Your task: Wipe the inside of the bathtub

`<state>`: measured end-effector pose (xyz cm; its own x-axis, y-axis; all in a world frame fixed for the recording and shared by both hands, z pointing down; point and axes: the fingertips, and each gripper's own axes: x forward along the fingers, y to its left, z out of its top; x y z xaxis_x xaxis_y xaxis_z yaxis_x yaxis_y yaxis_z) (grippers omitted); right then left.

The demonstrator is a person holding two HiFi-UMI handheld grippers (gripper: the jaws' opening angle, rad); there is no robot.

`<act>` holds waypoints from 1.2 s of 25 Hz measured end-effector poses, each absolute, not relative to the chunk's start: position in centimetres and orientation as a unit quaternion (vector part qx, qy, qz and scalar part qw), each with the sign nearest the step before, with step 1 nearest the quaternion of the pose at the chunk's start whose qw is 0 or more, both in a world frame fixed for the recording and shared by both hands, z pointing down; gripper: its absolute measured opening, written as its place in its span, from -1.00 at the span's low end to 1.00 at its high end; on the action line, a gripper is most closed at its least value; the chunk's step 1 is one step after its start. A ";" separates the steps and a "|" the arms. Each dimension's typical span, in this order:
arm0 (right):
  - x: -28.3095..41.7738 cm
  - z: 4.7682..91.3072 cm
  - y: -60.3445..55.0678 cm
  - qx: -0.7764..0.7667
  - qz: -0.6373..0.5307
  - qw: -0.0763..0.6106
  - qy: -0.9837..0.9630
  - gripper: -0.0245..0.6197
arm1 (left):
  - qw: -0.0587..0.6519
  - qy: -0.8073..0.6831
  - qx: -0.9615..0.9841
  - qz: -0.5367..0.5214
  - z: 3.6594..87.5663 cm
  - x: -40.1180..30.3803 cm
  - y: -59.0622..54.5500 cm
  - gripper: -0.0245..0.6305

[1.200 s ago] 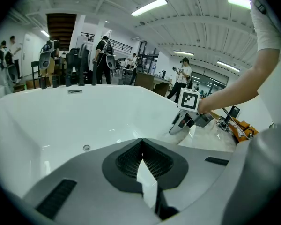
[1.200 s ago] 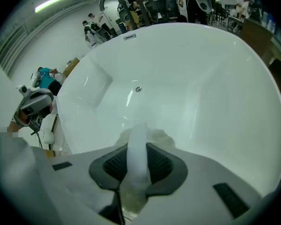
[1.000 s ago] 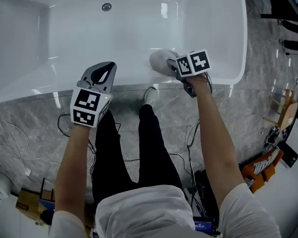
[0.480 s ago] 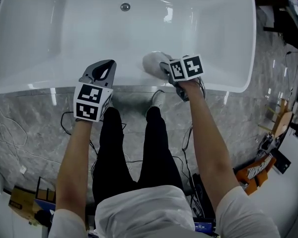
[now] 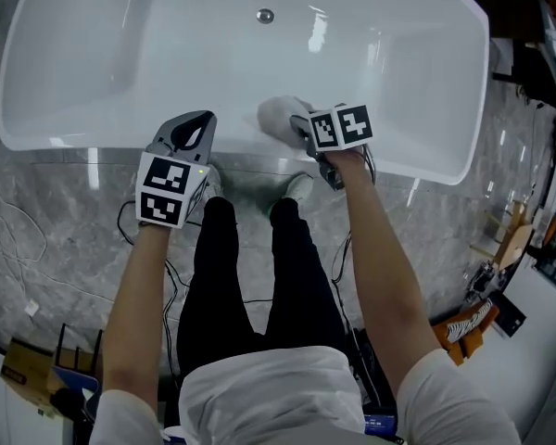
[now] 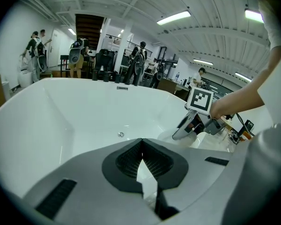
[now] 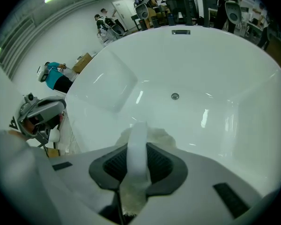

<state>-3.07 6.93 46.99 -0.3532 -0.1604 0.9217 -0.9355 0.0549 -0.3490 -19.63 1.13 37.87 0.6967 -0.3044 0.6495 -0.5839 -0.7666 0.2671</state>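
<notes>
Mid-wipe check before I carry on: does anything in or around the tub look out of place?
Nothing stands out. The bathtub looks undamaged, the cloth is clamped in the right gripper at the near inner wall, and the left gripper is shut and empty.

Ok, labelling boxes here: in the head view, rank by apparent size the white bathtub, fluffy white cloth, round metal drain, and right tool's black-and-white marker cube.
1. white bathtub
2. fluffy white cloth and right tool's marker cube: alike, cloth partly hidden, unranked
3. round metal drain
</notes>
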 end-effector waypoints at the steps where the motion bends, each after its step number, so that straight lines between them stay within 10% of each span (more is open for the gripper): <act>1: -4.0 47.0 6.4 0.434 0.530 0.364 -0.631 -0.62 | 0.236 -0.253 0.889 0.301 38.1 -20.4 1.0 -0.89; 30: -22.3 47.8 -1.3 0.374 0.537 0.298 -0.695 -0.62 | 0.264 -0.418 0.818 0.293 39.7 -33.8 -4.7 -0.89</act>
